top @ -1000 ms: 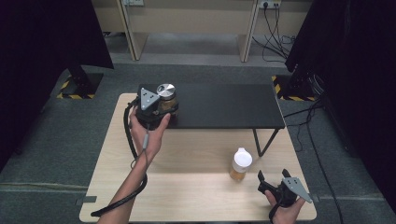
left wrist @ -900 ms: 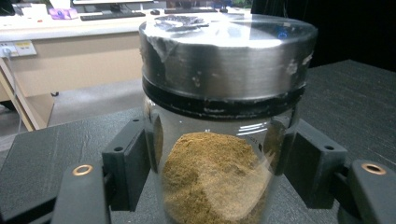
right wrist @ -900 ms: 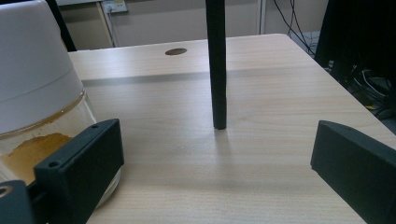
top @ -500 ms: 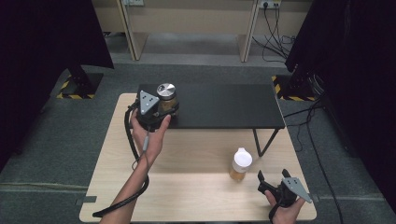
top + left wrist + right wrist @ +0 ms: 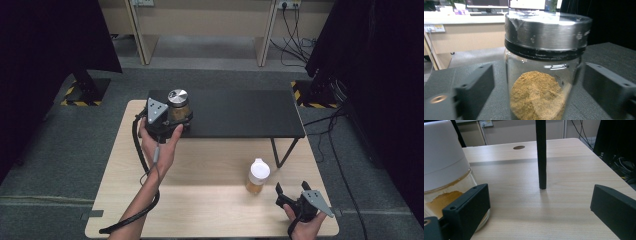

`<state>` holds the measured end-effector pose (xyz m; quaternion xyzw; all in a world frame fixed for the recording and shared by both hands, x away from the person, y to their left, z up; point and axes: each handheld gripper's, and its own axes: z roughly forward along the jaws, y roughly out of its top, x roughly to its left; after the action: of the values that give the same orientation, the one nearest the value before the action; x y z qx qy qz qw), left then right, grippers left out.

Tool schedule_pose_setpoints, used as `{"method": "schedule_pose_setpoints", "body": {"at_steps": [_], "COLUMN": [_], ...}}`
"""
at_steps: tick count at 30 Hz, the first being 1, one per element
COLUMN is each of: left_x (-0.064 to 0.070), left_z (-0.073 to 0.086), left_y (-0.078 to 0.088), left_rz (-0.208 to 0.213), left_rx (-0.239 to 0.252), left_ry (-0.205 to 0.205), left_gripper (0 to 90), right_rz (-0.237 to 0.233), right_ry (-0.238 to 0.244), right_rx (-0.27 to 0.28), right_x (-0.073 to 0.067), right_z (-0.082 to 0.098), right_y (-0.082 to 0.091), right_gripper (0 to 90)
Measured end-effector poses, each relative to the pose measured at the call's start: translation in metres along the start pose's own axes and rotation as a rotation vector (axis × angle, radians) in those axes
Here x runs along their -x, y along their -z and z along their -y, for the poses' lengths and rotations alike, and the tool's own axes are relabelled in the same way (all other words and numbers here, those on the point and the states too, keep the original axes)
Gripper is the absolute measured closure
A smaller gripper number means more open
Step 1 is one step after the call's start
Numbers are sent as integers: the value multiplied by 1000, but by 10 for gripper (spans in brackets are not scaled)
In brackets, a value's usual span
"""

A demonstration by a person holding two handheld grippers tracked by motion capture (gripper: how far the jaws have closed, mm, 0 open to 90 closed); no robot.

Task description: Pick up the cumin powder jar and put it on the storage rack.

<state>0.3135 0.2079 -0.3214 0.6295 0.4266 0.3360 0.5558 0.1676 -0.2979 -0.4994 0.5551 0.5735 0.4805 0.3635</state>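
High view. The left gripper sits at the near left corner of the black shelf, which stands raised on the wooden counter. The metal-lidded jar stands upright on that shelf, between the jaws. The right gripper rests low at the counter's near right corner, with the white-capped jar just beside it, toward the left. The left hand is by far the nearer to the metal-lidded jar.

Left gripper view. The metal-lidded jar, part filled with tan powder, stands dead ahead, its long axis vertical. The jaws have just been opening; a visible gap now lies between each pad and the glass, so the jar stands free on the shelf, bracketed but not gripped. By this reading the jar has been set down, and a straight pull back along the jaws' own line would clear it; a sideways drift could knock the glass.

Right gripper view. The jaws stand wide apart with nothing between them. The white-capped jar lies off to the left, beside the left jaw; whether they touch cannot be told. A black shelf leg stands ahead.
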Motion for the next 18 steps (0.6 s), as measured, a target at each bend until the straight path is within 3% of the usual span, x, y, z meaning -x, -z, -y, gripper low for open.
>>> {"method": "schedule_pose_setpoints", "body": {"at_steps": [10, 18], "left_x": [0, 1], "left_z": [16, 23], "left_y": [24, 39], "left_rz": [-6, 3], "left_rx": [64, 83], "left_ry": [-23, -49], "left_gripper": [0, 1], "right_rz": [0, 3], "right_ry": [0, 2], "right_rx": [0, 0], "right_x": [0, -1], "right_z": [0, 0], "right_y": [0, 0], "right_gripper": [26, 26]}}
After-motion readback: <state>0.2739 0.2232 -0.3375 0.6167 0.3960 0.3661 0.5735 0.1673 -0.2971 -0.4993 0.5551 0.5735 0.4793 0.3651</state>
